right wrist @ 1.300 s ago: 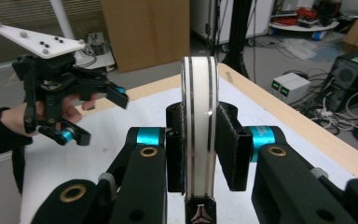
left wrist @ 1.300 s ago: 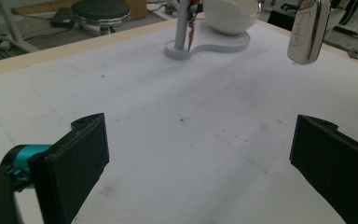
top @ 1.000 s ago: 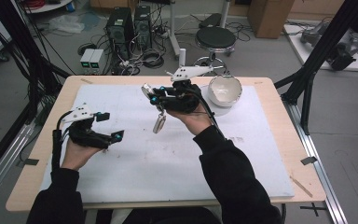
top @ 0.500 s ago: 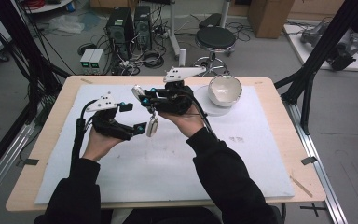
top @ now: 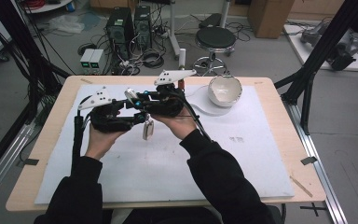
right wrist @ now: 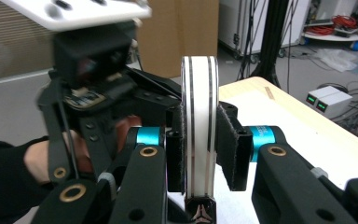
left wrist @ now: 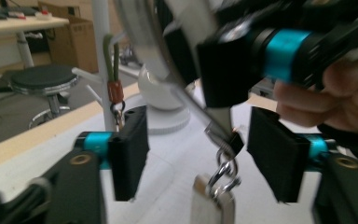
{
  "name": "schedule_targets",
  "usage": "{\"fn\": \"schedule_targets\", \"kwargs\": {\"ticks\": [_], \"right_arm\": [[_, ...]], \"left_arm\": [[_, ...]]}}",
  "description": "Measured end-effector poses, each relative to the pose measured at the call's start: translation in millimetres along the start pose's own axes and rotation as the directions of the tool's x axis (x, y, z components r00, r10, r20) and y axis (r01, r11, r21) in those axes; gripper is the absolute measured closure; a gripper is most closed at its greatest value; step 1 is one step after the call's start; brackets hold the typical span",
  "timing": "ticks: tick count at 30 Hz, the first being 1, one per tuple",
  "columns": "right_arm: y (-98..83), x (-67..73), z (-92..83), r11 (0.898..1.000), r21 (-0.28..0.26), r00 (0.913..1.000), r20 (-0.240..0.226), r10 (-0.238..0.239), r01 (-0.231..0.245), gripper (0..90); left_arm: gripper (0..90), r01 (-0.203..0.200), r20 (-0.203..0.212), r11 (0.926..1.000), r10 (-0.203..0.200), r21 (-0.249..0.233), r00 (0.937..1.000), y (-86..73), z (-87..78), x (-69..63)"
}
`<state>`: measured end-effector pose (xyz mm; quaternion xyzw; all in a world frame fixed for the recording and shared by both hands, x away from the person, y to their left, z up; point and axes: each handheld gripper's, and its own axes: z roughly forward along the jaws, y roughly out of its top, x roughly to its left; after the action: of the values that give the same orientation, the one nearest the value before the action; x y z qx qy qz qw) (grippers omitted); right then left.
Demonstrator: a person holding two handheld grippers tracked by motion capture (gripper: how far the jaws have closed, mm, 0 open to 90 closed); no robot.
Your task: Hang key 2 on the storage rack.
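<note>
High view: white bowl (top: 224, 89) stands beyond right gripper (top: 142, 100); stool (top: 216, 38) behind.

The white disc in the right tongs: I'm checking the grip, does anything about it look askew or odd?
Nothing stands out. The white disc sits upright and centred, pinched edge-on in the right tongs. A small metal tag dangles from its clip between the left tongs' pads, which have been closing.

- No words, brand names or numbers can be read anywhere; print is too small or blurred
- A small dark printed mark (top: 236, 139) sits on the white table sheet (top: 242, 168); illegible
- Two pale boxes on the floor (top: 92, 58) carry green displays; digits unreadable
</note>
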<state>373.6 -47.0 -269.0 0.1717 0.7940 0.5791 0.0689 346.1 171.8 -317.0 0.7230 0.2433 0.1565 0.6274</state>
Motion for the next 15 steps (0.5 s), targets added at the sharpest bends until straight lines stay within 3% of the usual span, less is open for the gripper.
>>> {"fn": "schedule_targets", "kwargs": {"ticks": [6, 8, 9, 11, 12, 15], "right_arm": [[0.3, 1.0, 1.8, 1.000, -0.023, 0.9990, 0.040, 0.022, -0.021, 74.3], [0.2, -0.1, 1.5, 0.999, -0.030, 0.9988, 0.036, 0.032, -0.031, 74.2], [0.2, 0.1, 1.0, 0.999, -0.027, 0.9988, 0.041, 0.026, -0.024, 74.5], [-0.4, -0.1, 0.0, 0.999, -0.020, 0.9991, 0.031, 0.028, -0.027, 74.0], [-0.7, -0.9, -0.5, 0.999, -0.022, 0.9991, 0.023, 0.035, -0.035, 73.2], [-0.8, -2.8, -1.6, 0.998, -0.029, 0.9983, 0.011, 0.058, -0.058, 60.9]], "left_arm": [[67.3, -0.040, -0.058, 0.9989, 0.038, -0.024, 0.9976, 2.6, -3.8, -2.1], [73.8, -0.039, -0.068, 0.9990, 0.038, -0.021, 0.9970, 2.8, -3.6, -2.5], [80.0, -0.010, -0.068, 0.9999, 0.009, -0.007, 0.9977, 2.7, -4.9, 2.1], [81.7, -0.004, -0.047, 0.9999, 0.003, -0.011, 0.9989, 2.2, -5.5, 5.2], [81.9, -0.018, -0.058, 0.9998, 0.018, -0.006, 0.9981, 2.2, -4.5, 4.0], [82.1, -0.024, -0.072, 0.9995, 0.026, 0.023, 0.9971, 1.3, -1.9, 4.2]]}}
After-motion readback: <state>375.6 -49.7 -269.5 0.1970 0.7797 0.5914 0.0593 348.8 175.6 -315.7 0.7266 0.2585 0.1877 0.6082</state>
